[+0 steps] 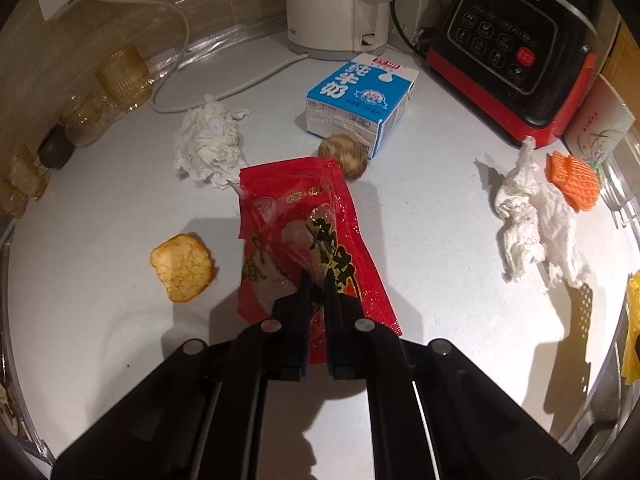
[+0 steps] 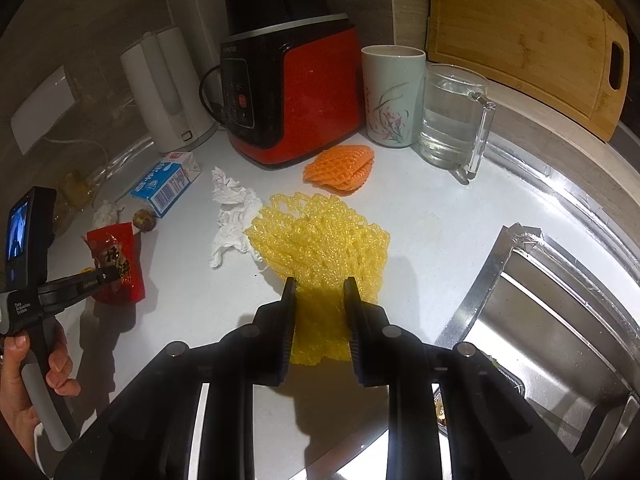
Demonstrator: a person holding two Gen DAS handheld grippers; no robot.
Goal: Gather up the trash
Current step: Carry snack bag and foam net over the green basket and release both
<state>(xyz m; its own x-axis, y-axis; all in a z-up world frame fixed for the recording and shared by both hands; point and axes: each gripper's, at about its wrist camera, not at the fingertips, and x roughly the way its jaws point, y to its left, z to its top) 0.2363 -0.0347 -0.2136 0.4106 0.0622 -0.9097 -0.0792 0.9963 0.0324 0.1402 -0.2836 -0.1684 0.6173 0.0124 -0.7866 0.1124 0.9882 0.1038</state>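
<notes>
My left gripper (image 1: pixel 318 280) is shut on a red snack wrapper (image 1: pixel 304 236) and holds it just above the white counter (image 1: pixel 432 248); it also shows in the right wrist view (image 2: pixel 118 264). My right gripper (image 2: pixel 320 284) is shut on a yellow foam net (image 2: pixel 320 236), which spreads out ahead of the fingers. On the counter lie a blue milk carton (image 1: pixel 360 100), a brown round ball (image 1: pixel 344 156), a cracker (image 1: pixel 182 266), two crumpled tissues (image 1: pixel 210 144) (image 1: pixel 532 216) and an orange foam net (image 1: pixel 572 180).
A white kettle (image 1: pixel 332 4) and a red and black blender base (image 1: pixel 516 48) stand at the back. A flowered cup (image 2: pixel 392 96) and a glass mug of water (image 2: pixel 452 116) stand right of the blender. A steel sink (image 2: pixel 552 320) lies to the right. Amber glasses (image 1: pixel 120 76) line the left.
</notes>
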